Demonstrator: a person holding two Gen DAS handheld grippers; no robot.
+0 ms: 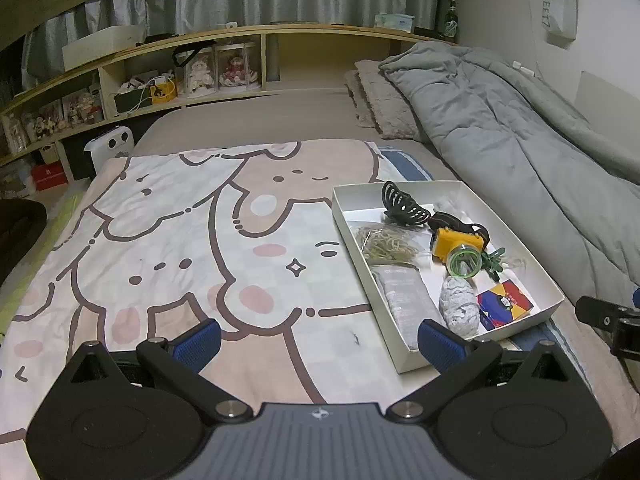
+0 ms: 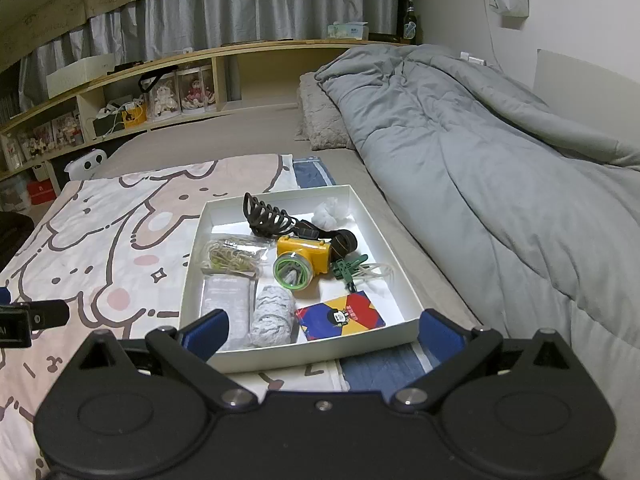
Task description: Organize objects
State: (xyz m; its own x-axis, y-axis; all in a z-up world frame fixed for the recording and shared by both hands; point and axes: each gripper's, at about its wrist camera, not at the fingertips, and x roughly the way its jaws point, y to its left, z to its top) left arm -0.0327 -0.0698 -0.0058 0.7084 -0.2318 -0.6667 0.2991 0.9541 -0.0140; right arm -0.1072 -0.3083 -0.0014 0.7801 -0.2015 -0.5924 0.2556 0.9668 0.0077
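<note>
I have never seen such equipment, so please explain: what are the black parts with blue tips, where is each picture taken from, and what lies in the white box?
The black parts are hand-held tongs, one per hand, each with its own camera looking along its fingers. One picture comes from the left tongs, the other from the right tongs. Both are open and hold nothing. On the bed stands a white box holding a yellow toy camera, a black hair claw, rubber bands, a colourful card and other small things.
</note>
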